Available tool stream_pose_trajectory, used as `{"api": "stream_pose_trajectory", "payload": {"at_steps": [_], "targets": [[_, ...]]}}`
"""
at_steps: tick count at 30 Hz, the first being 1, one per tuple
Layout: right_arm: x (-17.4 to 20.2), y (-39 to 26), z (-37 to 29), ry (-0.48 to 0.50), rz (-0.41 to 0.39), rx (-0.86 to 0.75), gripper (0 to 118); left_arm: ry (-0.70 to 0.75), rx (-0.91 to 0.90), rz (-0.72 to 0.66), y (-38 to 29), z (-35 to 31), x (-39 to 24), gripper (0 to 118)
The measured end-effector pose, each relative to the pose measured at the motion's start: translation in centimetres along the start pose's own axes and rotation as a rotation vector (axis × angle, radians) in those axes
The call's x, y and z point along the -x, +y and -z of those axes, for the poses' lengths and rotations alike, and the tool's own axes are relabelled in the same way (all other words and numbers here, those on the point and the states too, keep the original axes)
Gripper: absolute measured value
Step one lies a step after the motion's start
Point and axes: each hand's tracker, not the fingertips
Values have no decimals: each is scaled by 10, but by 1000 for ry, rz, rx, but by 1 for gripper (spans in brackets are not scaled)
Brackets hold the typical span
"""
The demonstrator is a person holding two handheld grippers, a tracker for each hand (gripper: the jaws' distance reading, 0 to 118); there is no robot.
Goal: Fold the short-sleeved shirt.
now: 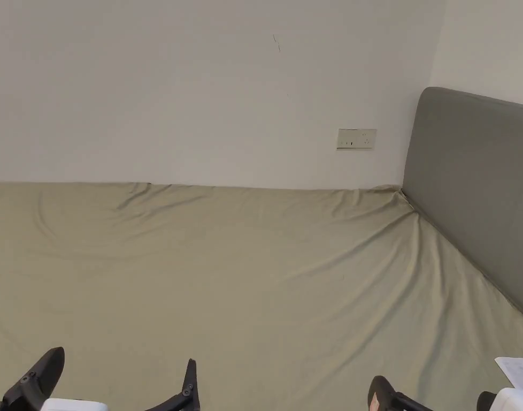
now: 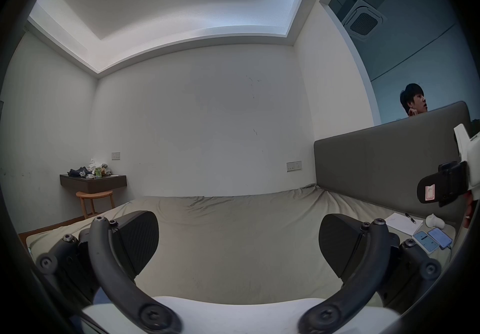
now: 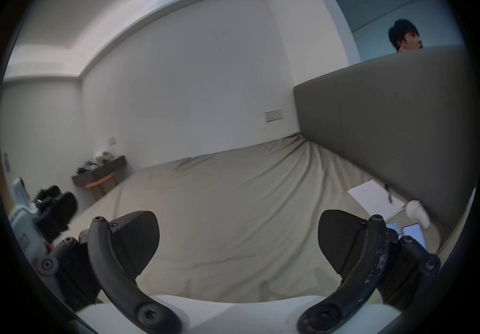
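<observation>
My left gripper (image 1: 121, 365) hovers low over the near edge of a bed with a wrinkled olive sheet (image 1: 244, 278). Its jaws stand wide apart with nothing between them, as the left gripper view (image 2: 239, 238) confirms. My right gripper (image 1: 431, 395) is at the bottom right over the same sheet, also open and holding nothing (image 3: 239, 238). The left gripper view catches the right gripper (image 2: 441, 190) at its right edge. The right gripper view catches the left gripper (image 3: 52, 207) at its left edge.
A grey padded headboard (image 1: 469, 176) bounds the bed on the right and a white wall (image 1: 201, 107) bounds the far side. Paper with a pen (image 3: 374, 197), two phones (image 2: 431, 238) and a white object (image 3: 418, 212) lie by the headboard. A cluttered shelf (image 2: 93, 180) hangs above a wooden stool (image 2: 94, 199). A person (image 2: 413, 103) is behind the headboard.
</observation>
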Motion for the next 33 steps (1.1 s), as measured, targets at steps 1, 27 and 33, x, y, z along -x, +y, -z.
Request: {"api": "stream_pose_trajectory", "payload": {"at_steps": [1, 27, 33], "targets": [[2, 0, 1, -38, -34, 7, 118, 0, 0, -1, 0, 0, 0, 118], [-5, -7, 8, -100, -53, 19, 118, -8, 22, 4, -3, 2, -2, 118], [-6, -9, 11, -112, -51, 37, 118, -12, 30, 8, -5, 2, -3, 118]]}}
